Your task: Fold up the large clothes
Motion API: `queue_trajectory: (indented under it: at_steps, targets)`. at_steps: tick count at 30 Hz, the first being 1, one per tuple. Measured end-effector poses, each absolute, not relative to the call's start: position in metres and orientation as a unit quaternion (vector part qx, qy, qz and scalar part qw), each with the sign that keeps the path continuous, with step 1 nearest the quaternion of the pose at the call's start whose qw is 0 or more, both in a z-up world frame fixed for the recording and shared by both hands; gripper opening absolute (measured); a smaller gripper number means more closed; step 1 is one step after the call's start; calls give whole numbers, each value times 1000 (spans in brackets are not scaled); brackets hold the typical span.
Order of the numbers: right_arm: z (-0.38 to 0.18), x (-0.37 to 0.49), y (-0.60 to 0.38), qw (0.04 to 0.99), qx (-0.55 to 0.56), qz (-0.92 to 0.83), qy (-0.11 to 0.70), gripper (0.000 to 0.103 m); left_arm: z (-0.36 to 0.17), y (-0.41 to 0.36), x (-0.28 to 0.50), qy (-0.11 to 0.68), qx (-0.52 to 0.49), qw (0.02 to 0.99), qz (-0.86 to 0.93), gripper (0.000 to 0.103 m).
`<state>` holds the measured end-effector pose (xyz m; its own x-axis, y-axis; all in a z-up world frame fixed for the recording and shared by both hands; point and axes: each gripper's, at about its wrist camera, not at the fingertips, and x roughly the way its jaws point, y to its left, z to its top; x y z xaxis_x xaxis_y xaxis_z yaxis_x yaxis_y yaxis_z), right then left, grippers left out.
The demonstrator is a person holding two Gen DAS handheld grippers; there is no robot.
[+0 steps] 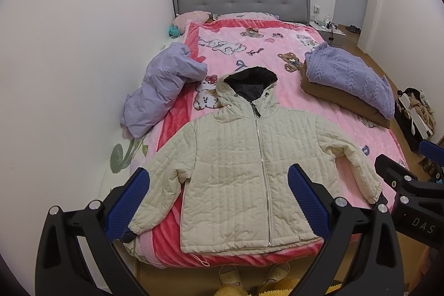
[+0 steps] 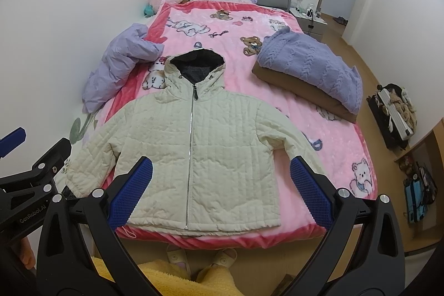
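With both hand-held grippers (image 1: 219, 196) (image 2: 220, 190) spread empty above the cream quilted hooded jacket (image 1: 238, 171), we should pinch each sleeve cuff beside its hem.

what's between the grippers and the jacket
Nothing visible. The jacket lies flat and zipped on the blanket, uncovered; both the left gripper and right gripper hover open above its near hem.
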<state>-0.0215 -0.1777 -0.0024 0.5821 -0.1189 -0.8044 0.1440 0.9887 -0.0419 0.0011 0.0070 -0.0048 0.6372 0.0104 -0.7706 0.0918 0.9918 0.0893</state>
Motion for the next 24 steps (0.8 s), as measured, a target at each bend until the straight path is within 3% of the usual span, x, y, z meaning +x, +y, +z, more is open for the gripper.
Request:
queue_trajectory:
  at_steps: [24]
  targets:
    - [-1,-23,-174,889,14,-76,451,95,-7,6,1,428,60,902,-23,98]
